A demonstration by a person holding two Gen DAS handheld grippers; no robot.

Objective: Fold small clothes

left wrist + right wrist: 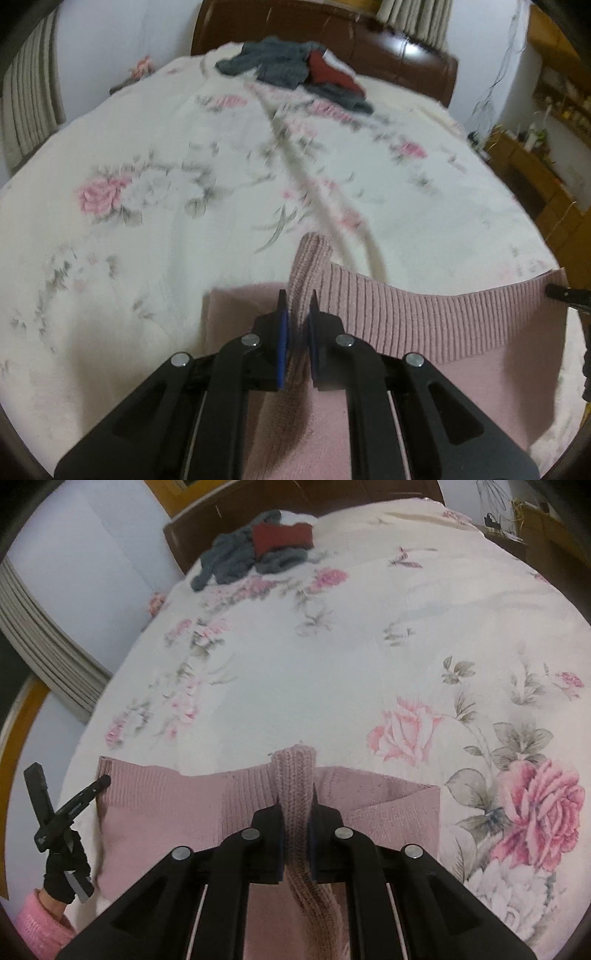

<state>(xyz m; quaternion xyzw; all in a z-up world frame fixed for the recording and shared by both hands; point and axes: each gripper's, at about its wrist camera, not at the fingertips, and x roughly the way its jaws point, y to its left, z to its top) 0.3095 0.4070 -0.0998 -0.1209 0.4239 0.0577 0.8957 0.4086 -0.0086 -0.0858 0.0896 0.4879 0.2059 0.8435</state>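
Pink knit sweater point(424, 317), low in both frames on the floral bed point(155, 229), has its ribbed edge pinched in the jaws of the left gripper point(298, 314) and right gripper point(295, 805), probably to carry a fold over evenly.
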